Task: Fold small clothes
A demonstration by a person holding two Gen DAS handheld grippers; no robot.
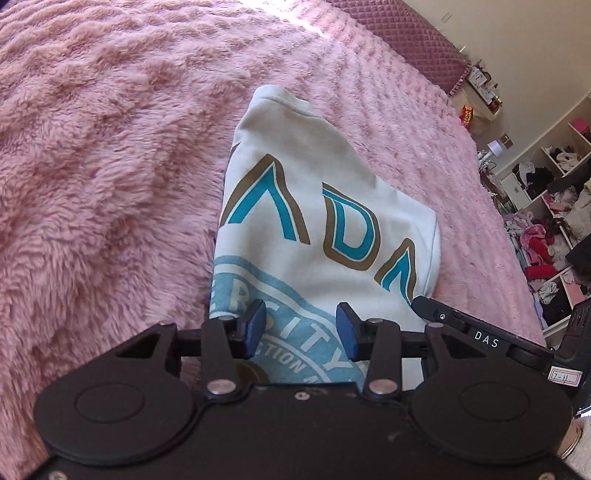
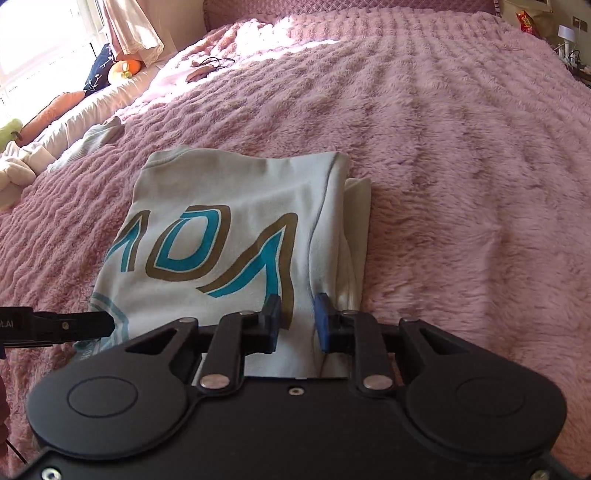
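Note:
A small white shirt (image 1: 314, 206) with blue and brown letters and a light blue round print lies folded narrow on the pink fluffy blanket (image 1: 110, 147). My left gripper (image 1: 301, 325) is open, its blue pads apart over the shirt's near edge. The right gripper's black finger (image 1: 443, 314) shows at the shirt's right corner. In the right wrist view the shirt (image 2: 236, 229) lies ahead, a side folded under at its right. My right gripper (image 2: 297, 317) is open over the near edge, nothing clamped. The left gripper's finger (image 2: 74, 325) reaches in from the left.
The blanket (image 2: 443, 147) covers the whole bed. Pillows and soft toys (image 2: 55, 110) lie along the far left side, under a bright window. A shelf full of clothes (image 1: 546, 221) stands beyond the bed's right edge. A purple headboard (image 1: 406, 29) is at the far end.

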